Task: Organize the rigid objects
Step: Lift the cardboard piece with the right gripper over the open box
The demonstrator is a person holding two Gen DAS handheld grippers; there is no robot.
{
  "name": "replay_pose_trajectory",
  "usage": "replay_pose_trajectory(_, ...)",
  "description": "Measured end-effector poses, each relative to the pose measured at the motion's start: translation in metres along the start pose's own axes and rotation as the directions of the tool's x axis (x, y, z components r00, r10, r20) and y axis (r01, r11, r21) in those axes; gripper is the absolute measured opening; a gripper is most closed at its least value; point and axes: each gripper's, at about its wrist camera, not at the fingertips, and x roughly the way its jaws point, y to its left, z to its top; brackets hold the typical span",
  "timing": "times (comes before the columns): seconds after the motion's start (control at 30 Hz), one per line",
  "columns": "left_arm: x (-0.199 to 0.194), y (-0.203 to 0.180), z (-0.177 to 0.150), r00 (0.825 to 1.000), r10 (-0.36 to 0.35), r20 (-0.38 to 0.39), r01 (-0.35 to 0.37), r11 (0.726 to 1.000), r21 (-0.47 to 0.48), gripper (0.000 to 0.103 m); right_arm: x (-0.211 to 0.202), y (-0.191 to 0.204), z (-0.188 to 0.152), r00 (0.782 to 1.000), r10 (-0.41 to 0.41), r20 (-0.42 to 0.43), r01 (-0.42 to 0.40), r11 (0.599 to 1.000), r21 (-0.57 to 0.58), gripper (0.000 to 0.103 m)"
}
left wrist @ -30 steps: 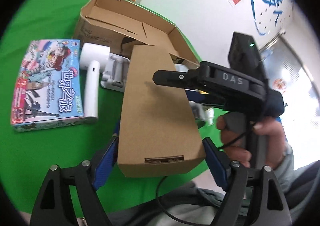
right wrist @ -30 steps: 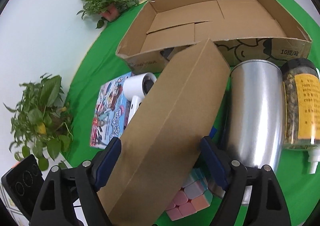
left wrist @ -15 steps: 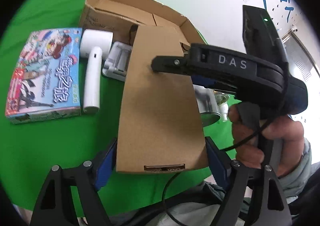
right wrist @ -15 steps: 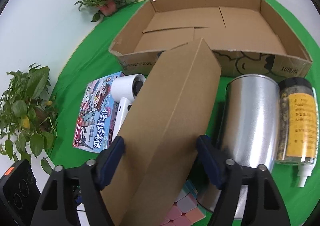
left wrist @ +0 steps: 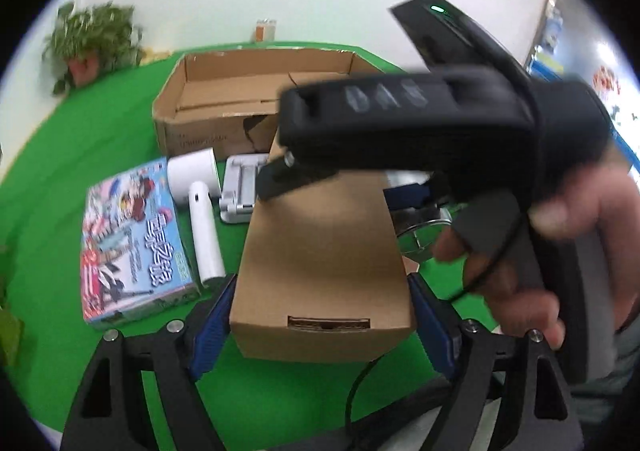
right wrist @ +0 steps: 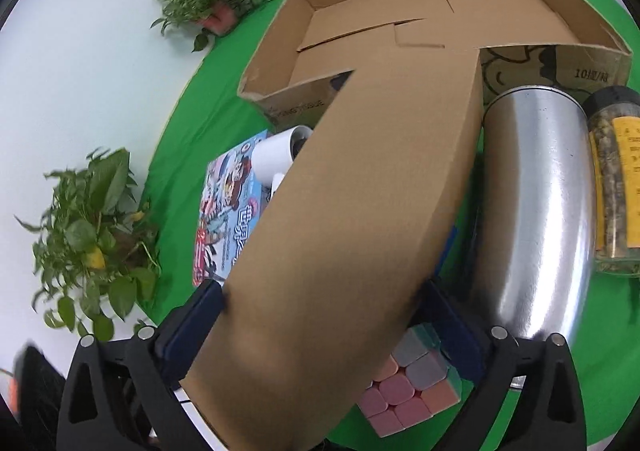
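A long brown cardboard box (left wrist: 324, 251) slants above the green table. My left gripper (left wrist: 320, 303) is shut on its near end, a blue pad (left wrist: 212, 315) flat against each side. My right gripper (right wrist: 322, 303) straddles the same box (right wrist: 360, 191) further along. Its jaws are opening, with the box between them and the right pad (right wrist: 452, 327) clear of the cardboard. In the left wrist view a hand (left wrist: 520, 251) holds the right gripper (left wrist: 340, 187) over the box. The open carton (right wrist: 420, 11) stands behind, its floor bare.
On the green cloth lie a picture box (left wrist: 132, 239), a white hair dryer (left wrist: 200, 211) and a grey stand (left wrist: 240, 187). Right of the long box are a steel tumbler (right wrist: 536, 211), a yellow-labelled jar (right wrist: 616, 179) and a pastel cube (right wrist: 408, 383). Potted plants (right wrist: 92, 235) line the left edge.
The right jaws pinched the box half a second ago and have now spread wide. The left gripper rolled and shifted with the box, and the right gripper looms closer in its view.
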Motion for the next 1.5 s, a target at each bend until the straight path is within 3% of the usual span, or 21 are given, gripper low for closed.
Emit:
replay_pose_trajectory(0.23,-0.004,-0.009,-0.003,0.998,0.049,0.027,-0.05,0.998,0.04,0.082,0.014,-0.003,0.02,1.0,-0.028,-0.012,0.028,0.999,0.015,0.103)
replay_pose_trajectory(0.43,-0.01,-0.024,-0.009,0.993,0.096,0.062,-0.102,0.989,0.11,0.082,0.011,0.003,0.019,0.999,-0.037,0.007,0.037,0.999,0.009,0.096)
replay_pose_trajectory(0.63,-0.029,-0.033,-0.004,0.981,0.123,0.148,-0.148,0.975,0.167,0.082,-0.017,0.017,0.017,0.996,-0.02,0.089,0.021,1.0,-0.007,0.094)
replay_pose_trajectory(0.8,-0.037,-0.028,0.025,0.964,0.132,0.229,-0.178,0.965,0.194,0.082,-0.05,0.037,0.04,0.983,-0.005,0.184,0.016,0.998,-0.054,0.094)
replay_pose_trajectory(0.97,-0.029,-0.012,0.072,0.95,0.15,0.275,-0.205,0.962,0.181,0.082,-0.073,0.055,0.093,0.972,0.003,0.236,0.02,0.995,-0.096,0.094)
replay_pose_trajectory(1.2,-0.005,0.032,0.151,0.938,0.222,0.267,-0.255,0.962,0.095,0.082,-0.067,0.089,0.204,0.98,0.011,0.198,0.023,0.985,-0.169,0.093)
replay_pose_trajectory(1.33,0.018,0.068,0.185,0.933,0.263,0.247,-0.28,0.959,0.038,0.082,-0.042,0.106,0.273,0.989,0.02,0.145,0.012,0.975,-0.22,0.093)
replay_pose_trajectory(1.5,0.062,0.108,0.206,0.943,0.294,0.155,-0.294,0.956,-0.028,0.082,0.02,0.113,0.339,0.999,0.015,0.044,-0.003,0.965,-0.263,0.093)
